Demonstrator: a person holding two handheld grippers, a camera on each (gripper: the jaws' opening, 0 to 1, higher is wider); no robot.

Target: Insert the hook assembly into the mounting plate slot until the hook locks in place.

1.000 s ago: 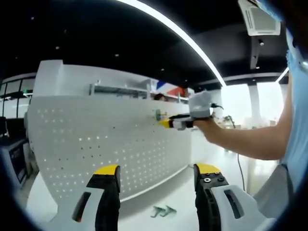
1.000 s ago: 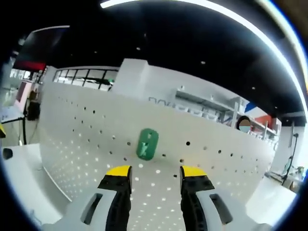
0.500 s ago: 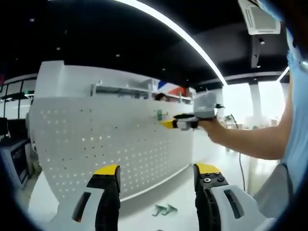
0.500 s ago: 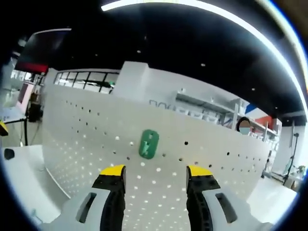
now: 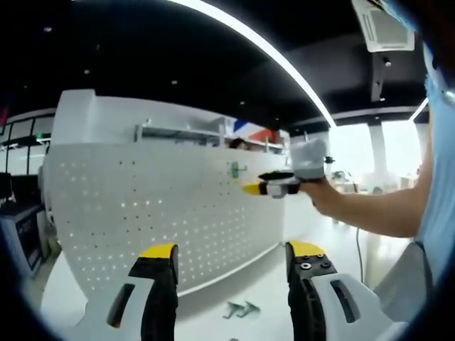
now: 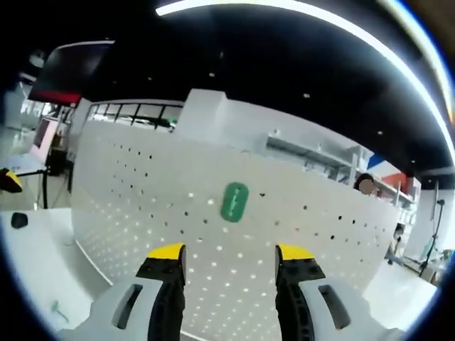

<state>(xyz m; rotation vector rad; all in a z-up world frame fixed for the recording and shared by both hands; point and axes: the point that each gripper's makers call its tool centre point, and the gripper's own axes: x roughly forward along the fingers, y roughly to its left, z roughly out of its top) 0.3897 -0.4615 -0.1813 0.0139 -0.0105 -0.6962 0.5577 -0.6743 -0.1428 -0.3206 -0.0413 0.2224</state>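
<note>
My right gripper (image 6: 229, 259) has its yellow-tipped jaws spread with nothing between them, pointed at the white pegboard (image 6: 142, 213), and in the left gripper view I can see it held out just off the board's face, near the green hook (image 5: 235, 169). My left gripper (image 5: 231, 257) is likewise spread and empty, hanging lower and further from the pegboard. The green hook sits flat against the pegboard, in its upper part, above and between my right jaws in the right gripper view, and apart from them. I judge the insertion done for this hook, since it hangs there unheld; whether it has truly locked I cannot tell from here. Below the pegboard, on the white table (image 5: 263, 284), lie spare green hooks (image 5: 241, 309), so more may be left to mount. Beyond the pegboard's top edge run white shelving (image 5: 178, 131) and a dark ceiling with a long curved light strip (image 5: 270, 53).
</note>
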